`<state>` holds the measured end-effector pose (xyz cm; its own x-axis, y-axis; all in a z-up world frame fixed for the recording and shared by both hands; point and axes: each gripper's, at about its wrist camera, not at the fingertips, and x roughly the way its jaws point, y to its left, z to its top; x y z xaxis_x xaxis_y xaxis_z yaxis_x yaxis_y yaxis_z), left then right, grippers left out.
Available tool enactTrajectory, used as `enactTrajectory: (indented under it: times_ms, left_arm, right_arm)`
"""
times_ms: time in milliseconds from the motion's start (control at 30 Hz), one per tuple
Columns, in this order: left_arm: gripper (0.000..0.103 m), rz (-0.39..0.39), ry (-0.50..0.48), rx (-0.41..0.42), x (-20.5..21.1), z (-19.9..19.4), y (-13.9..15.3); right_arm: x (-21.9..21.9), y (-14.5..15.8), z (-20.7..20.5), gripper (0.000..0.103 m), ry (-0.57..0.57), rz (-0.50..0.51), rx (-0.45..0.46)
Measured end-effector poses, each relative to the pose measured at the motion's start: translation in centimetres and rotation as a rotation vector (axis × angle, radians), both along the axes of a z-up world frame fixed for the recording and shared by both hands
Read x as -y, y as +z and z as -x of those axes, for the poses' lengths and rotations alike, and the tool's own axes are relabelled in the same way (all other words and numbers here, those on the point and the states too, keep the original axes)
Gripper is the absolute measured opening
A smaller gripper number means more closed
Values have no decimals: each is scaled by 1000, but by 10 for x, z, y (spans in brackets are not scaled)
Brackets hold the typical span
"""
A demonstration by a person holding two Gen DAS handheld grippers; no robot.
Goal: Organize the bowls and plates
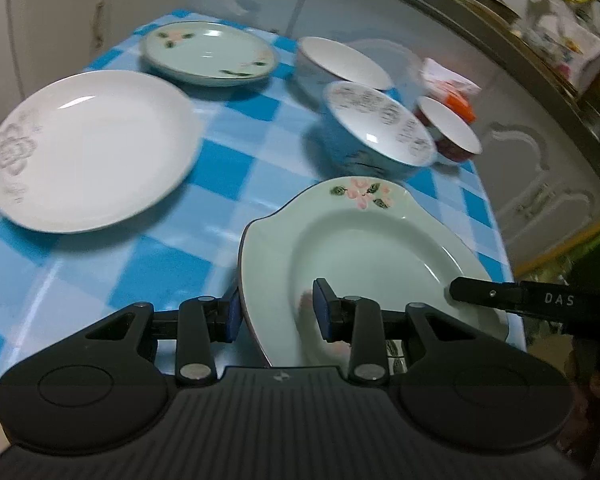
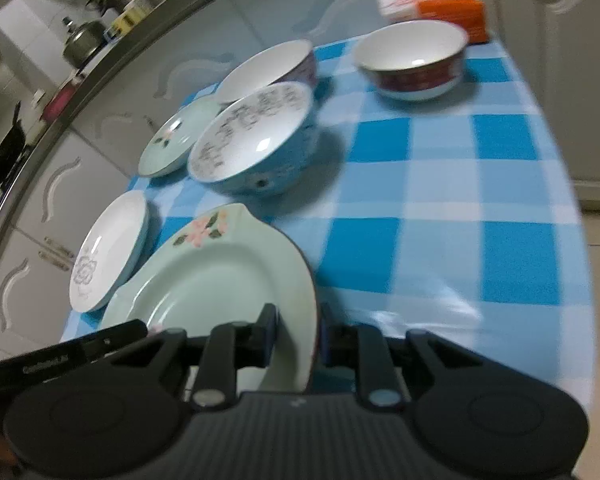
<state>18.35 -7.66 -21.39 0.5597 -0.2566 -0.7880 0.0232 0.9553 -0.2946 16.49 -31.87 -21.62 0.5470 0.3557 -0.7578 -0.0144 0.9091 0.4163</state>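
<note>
We judge the sorting barely begun: the white plate [image 1: 92, 148], the round green plate [image 1: 210, 54], the blue bowl [image 1: 374, 136] and two other bowls sit apart on the checked tablecloth [image 1: 140, 264], nothing stacked. Our left gripper [image 1: 278, 312] and right gripper [image 2: 300, 338] each pinch an opposite rim of the scalloped green floral plate [image 1: 360, 240] at the table's near edge, jaws narrowed on its rim.

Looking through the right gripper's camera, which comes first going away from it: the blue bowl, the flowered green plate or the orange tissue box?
1. Flowered green plate, clamped in the right gripper.
2. Blue bowl, mid-table.
3. Orange tissue box, far edge.
</note>
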Motion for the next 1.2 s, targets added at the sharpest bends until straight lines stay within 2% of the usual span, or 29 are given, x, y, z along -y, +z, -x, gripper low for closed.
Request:
enactTrajectory:
  times_ms: [233,567,833,1100,1200]
  left_arm:
    - [38,26,-86,-5,38,-2,-1]
    - [38,15,-166,-22,77,-11,-13]
    - [38,-9,-181,-42,83,-12,-24]
    - [38,-5,-201,-18,78,-10,-25]
    - [49,-13,-216,15,76,-5,-15]
  right_arm:
    - [39,3,23,20,-90,21,-8]
    - [78,-5,45,22,-199,32,-17]
    - [84,-12,48,22,-217,28,-12]
    - [81,-12,47,26,-189,64,0]
    - [78,-11,46,32,-174,74,-2]
